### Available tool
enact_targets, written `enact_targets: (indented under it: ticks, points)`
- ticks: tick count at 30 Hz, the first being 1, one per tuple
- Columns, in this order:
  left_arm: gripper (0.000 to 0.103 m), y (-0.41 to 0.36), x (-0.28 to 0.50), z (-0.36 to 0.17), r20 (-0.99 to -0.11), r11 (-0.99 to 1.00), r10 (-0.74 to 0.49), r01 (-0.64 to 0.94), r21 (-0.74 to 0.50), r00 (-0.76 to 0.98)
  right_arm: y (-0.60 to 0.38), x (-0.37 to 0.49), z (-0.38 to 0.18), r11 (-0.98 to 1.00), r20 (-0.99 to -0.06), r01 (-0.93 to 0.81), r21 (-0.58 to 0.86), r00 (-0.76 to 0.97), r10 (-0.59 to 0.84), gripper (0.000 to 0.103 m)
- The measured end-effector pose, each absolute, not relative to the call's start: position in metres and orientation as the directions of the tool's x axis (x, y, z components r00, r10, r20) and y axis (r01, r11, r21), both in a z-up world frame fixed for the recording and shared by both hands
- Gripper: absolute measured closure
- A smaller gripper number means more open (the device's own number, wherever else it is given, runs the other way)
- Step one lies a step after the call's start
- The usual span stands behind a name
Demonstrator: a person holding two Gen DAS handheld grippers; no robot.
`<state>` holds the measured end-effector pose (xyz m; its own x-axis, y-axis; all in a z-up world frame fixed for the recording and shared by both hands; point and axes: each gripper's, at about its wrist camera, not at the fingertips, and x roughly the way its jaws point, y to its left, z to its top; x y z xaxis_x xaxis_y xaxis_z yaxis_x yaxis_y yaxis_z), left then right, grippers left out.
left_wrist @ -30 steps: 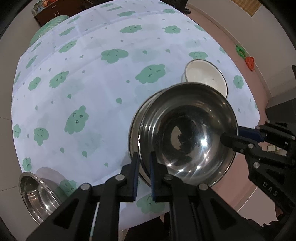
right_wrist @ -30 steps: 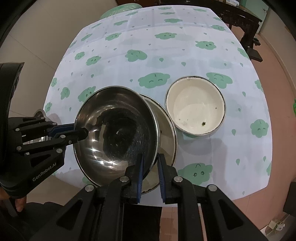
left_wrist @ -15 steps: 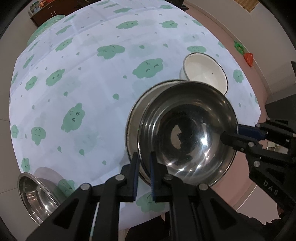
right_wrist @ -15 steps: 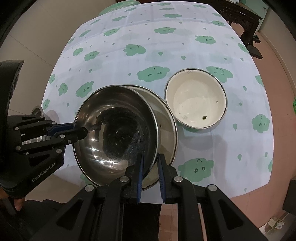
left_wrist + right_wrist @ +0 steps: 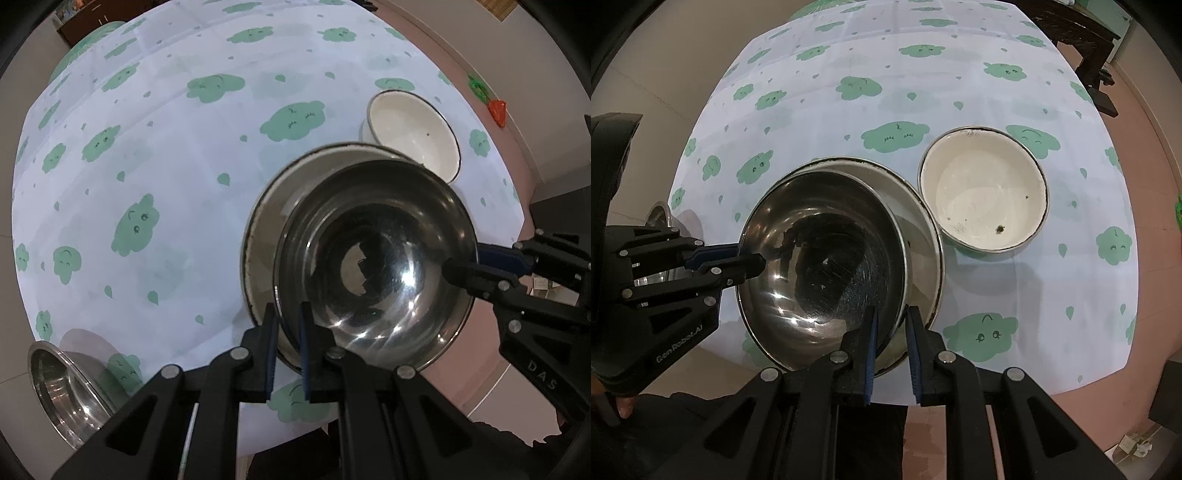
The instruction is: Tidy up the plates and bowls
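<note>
Stainless steel, shiny and deep: that's the big round steel bowl (image 5: pixel 373 273) both grippers are carrying, and it hangs just above a wider, shallow metal plate with a dark rim (image 5: pixel 266 229) that sits on the worktop's cloud-print cloth (image 5: pixel 166 155). The left gripper (image 5: pixel 287 343) has its fingers clenched on the bowl's near rim, one finger inside and one outside, and the right gripper (image 5: pixel 891 345) does the same on the opposite edge (you can see each gripper pinching the far rim in the other's camera). My guess on the two-sided hold: a thin slick rim pinched from one side only would want to swing, so gripping opposite edges keeps the bowl level while it goes down. It looks offset toward the near edge of the plate, not centred, so I'd say the step in hand is lining it up to set it on the plate as a stack. The white enamel bowl with a dark rim (image 5: pixel 982 192) stands just beside the plate, close enough that a sloppy descent could knock it. A smaller steel bowl (image 5: pixel 62 387) waits well apart at the worktop's edge, probably a later addition. Both grippers point steeply downward, which suits a straight lowering.
</note>
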<state>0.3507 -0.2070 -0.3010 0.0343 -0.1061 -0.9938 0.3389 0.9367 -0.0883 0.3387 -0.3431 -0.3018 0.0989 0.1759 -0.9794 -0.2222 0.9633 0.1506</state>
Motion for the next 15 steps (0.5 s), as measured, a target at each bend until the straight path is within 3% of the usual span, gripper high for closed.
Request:
enact_targets:
  ticks: [15]
  points:
    - [0.096,-0.2094,0.3519,-0.3081,-0.996,0.937,-0.092,0.339,-0.08,0.02,-0.3411,0.3411,-0.3079,0.961,-0.984,-0.242,0.137,0.081,0.16,0.086]
